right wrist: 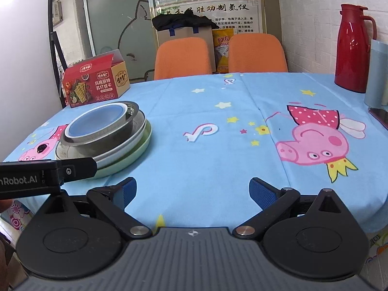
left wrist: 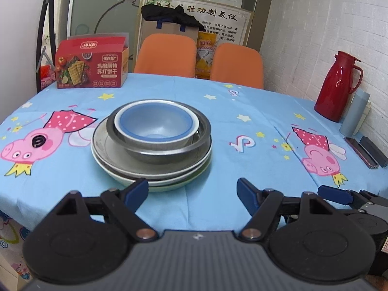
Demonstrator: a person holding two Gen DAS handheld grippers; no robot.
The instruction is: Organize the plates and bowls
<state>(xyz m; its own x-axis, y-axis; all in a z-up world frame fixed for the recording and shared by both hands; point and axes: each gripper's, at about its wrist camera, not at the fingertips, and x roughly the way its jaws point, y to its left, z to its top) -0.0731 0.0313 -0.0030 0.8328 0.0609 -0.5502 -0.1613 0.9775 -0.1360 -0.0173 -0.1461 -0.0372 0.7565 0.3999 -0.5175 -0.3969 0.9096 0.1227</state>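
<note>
Dead ahead of left claw (left wrist: 192,189), near: stack of plates (left wrist: 150,167) and bowls (left wrist: 155,126) on counter (left wrist: 242,169). Left claw gaping, empty. Right claw (right wrist: 192,189) also wide, empty; stack sits off to its left. Left nearer, better lined up.

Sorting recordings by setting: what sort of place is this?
Probably a dining corner in a small clinic or office: cartoon tablecloth, red thermos jug, wall posters behind orange chairs.

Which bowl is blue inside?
The small bowl at the very top of the stack is blue inside. The bigger bowl holding it is shiny grey metal.
</note>
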